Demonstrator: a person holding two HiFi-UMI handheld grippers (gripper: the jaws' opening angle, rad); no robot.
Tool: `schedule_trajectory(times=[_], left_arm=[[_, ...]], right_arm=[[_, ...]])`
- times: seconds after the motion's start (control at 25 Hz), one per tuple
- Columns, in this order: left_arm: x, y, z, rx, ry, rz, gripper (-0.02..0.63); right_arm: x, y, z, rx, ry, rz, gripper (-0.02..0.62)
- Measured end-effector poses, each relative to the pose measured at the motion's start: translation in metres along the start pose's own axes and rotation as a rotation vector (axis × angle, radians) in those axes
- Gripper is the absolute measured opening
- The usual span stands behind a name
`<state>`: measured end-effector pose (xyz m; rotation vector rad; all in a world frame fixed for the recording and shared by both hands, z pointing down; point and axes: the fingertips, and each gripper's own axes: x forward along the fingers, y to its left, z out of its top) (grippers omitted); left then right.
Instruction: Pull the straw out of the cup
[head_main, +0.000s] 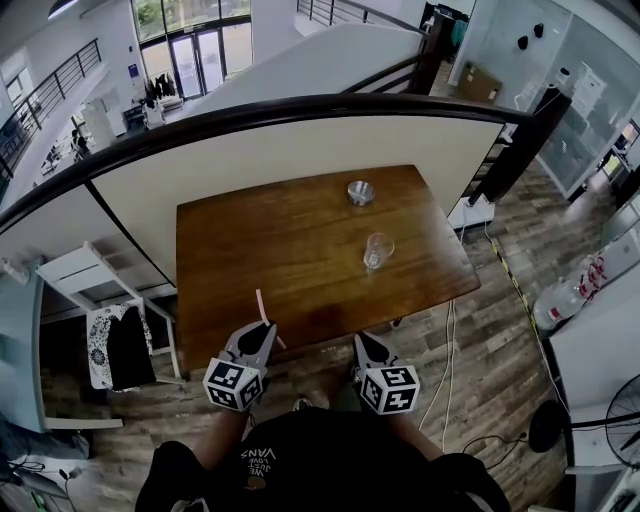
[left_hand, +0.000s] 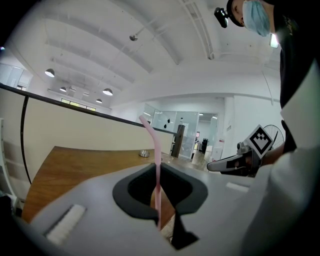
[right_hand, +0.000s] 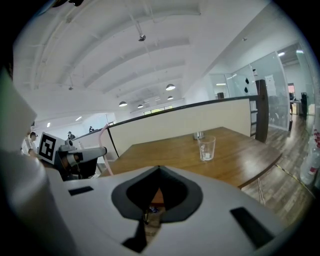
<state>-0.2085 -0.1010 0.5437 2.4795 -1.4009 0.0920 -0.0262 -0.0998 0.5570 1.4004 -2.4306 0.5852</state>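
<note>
The clear glass cup (head_main: 378, 250) stands empty on the wooden table (head_main: 280, 250), right of its middle; the right gripper view shows this cup (right_hand: 206, 148) well ahead of the jaws. The pink bendy straw (head_main: 263, 310) is out of the cup, standing upright over the table's near edge. My left gripper (head_main: 262, 332) is shut on the straw (left_hand: 157, 165), which rises between the left gripper's (left_hand: 160, 220) jaws and bends at the top. My right gripper (head_main: 368, 346) hovers at the near edge, apart from the cup. In its own view the right gripper (right_hand: 144, 222) is shut with nothing between its jaws.
A small metal bowl (head_main: 360, 192) sits near the table's far edge, behind the cup. A low cream wall with a black rail (head_main: 300, 110) runs behind the table. A white chair (head_main: 95, 300) stands left of the table, and cables (head_main: 450, 340) lie on the floor at its right.
</note>
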Motion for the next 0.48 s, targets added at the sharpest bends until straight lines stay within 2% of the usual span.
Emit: schedule_trajectory(times=[0.48], left_arm=[[0.024, -0.005, 0.006, 0.005, 0.001, -0.012, 0.034]], right_arm=[[0.005, -0.018, 0.010, 0.006, -0.007, -0.005, 0.012]])
